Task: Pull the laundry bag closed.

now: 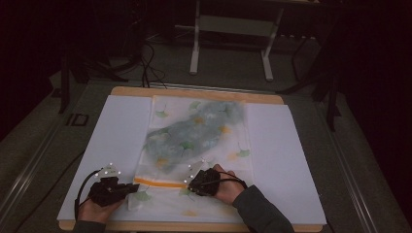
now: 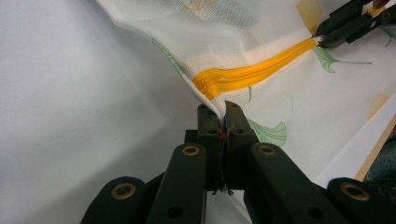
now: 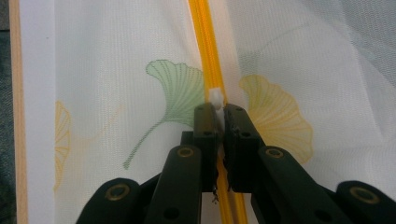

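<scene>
- mesh laundry bag (image 1: 194, 141) with ginkgo-leaf print lies flat in the middle of the bench (image 1: 121, 126), a bluish garment (image 1: 194, 131) showing through it.
- left tongs (image 2: 222, 106) are clamped on the bag's corner fabric, right at the near end of the orange zipper (image 2: 252, 74); the cloth is pinched up into a small ridge there.
- right tongs (image 3: 216, 108) are closed on the small white zipper pull (image 3: 215, 97), sitting on the zipper line between a green leaf and a yellow one.
- in the high view the left tongs (image 1: 127, 187) sit at the bag's near left corner and the right tongs (image 1: 194, 182) near the middle of the zipper strip (image 1: 154, 183), well apart.
- step in hand, as i read it: working the zipper, one side anchoring the bag while the other draws the pull.
- which way the pull is meant to go i can't tell from here.
- next move calls for keeping the corner taut and sliding the pull straight along the zipper line, low and level, so the mesh doesn't bunch or snag in the slider.
</scene>
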A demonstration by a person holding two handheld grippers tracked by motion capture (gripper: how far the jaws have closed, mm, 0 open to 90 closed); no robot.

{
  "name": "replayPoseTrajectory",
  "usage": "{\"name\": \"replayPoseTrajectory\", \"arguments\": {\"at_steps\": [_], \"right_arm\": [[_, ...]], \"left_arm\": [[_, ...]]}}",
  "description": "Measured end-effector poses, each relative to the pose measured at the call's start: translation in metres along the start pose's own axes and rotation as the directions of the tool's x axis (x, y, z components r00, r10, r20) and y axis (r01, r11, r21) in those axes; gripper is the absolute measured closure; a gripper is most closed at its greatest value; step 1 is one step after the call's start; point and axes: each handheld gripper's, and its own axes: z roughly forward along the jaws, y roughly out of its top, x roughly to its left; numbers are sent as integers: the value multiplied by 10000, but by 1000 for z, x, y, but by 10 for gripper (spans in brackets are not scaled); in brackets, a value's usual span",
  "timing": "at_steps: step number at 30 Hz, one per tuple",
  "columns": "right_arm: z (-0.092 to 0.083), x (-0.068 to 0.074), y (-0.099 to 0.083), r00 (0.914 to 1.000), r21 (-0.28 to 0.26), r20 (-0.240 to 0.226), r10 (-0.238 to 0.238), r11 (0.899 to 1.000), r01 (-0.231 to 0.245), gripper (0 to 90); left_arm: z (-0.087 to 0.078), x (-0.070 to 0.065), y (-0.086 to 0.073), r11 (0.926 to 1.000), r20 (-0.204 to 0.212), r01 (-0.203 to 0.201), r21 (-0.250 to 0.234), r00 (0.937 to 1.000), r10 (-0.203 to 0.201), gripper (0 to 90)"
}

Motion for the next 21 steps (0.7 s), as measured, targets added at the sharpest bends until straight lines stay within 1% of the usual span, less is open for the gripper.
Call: {"name": "replayPoseTrajectory", "arguments": {"at_steps": [9, 21], "right_arm": [[-3, -1, -4, 10000, 73, -38, 35, 10000, -35, 845], [-9, -3, -14, 9999, 207, 51, 138, 9997, -139, 845]], "left_arm": [[-1, 0, 0, 10000, 4, -22, 12, 10000, 22, 881], [-1, 1, 0, 10000, -11, -8, -1, 10000, 8, 881]]}}
